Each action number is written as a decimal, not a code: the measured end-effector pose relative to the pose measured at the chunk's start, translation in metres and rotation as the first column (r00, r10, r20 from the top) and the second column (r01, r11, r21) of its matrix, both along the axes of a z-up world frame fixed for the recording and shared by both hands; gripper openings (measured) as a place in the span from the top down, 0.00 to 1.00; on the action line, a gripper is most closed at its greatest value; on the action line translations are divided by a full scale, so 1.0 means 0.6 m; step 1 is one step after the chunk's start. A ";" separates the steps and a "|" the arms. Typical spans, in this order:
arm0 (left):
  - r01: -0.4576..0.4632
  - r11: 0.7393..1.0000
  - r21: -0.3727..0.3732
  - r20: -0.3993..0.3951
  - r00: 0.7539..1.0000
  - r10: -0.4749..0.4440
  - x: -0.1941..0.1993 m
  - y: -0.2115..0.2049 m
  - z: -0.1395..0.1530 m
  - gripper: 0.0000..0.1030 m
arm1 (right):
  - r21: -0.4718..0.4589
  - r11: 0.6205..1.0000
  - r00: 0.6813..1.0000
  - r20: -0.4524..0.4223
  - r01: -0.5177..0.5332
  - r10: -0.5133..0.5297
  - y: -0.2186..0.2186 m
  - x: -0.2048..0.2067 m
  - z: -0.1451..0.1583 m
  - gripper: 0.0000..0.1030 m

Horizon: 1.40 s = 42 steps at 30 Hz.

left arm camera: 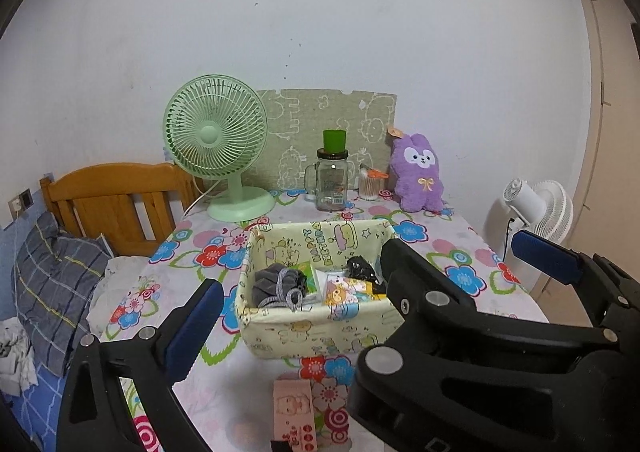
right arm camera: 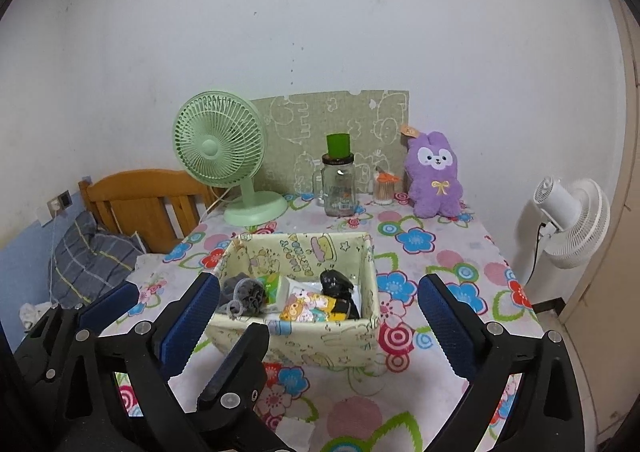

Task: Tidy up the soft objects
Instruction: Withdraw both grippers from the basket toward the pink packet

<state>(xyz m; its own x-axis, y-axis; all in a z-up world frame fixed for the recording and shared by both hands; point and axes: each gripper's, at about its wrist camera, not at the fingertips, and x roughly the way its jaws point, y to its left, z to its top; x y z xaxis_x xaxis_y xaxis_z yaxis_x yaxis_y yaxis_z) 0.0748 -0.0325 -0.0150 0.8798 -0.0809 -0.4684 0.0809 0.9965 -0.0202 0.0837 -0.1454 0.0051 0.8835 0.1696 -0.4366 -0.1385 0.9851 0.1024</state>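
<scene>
A pale yellow fabric basket (left arm camera: pixel 312 336) (right arm camera: pixel 320 340) stands mid-table. It holds a grey drawstring pouch (left arm camera: pixel 276 286) (right arm camera: pixel 244 294), a black soft item (left arm camera: pixel 360 268) (right arm camera: pixel 338 284) and colourful packets (left arm camera: pixel 344 294) (right arm camera: pixel 308 302). A purple plush rabbit (left arm camera: pixel 418 174) (right arm camera: pixel 436 176) sits upright at the back of the table. My left gripper (left arm camera: pixel 296 304) is open and empty, in front of the basket. My right gripper (right arm camera: pixel 320 320) is open and empty, its fingers either side of the basket's near end. A pink carton (left arm camera: pixel 294 412) lies near the front edge.
The table has a floral cloth (left arm camera: pixel 440 252) (right arm camera: pixel 440 252). At the back stand a green desk fan (left arm camera: pixel 218 144) (right arm camera: pixel 224 152), a glass jar with a green cup on it (left arm camera: pixel 332 180) (right arm camera: pixel 339 180) and a cotton-swab tub (left arm camera: pixel 370 184) (right arm camera: pixel 385 188). A white fan (right arm camera: pixel 568 220) stands right, a bed (left arm camera: pixel 60 276) left.
</scene>
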 end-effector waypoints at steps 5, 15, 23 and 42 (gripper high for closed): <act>0.008 1.000 0.000 0.006 1.000 -0.008 -0.022 -0.001 -0.002 0.02 | -0.009 1.000 1.000 0.003 0.007 -0.007 0.001 -0.025 -0.002 0.01; 0.028 1.000 -0.002 0.010 1.000 -0.028 -0.050 -0.003 -0.024 0.02 | -0.019 0.999 1.000 0.005 0.028 -0.028 -0.002 -0.058 -0.022 0.00; 0.028 1.000 -0.003 -0.022 0.999 -0.028 -0.053 -0.001 -0.052 0.02 | -0.013 0.999 0.999 -0.025 0.039 -0.039 0.001 -0.063 -0.053 0.00; 0.046 0.999 -0.001 -0.115 0.992 -0.046 -0.049 0.009 -0.121 0.02 | -0.013 0.999 0.992 -0.115 0.047 -0.048 0.014 -0.059 -0.127 0.00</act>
<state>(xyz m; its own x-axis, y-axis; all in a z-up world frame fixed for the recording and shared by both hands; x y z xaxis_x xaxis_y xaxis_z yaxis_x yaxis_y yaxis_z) 0.0455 -0.0272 -0.0879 0.8156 -0.1193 -0.5662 0.1243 0.9918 -0.0299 0.0483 -0.1371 -0.0710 0.8342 0.1239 -0.5374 -0.0798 0.9913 0.1048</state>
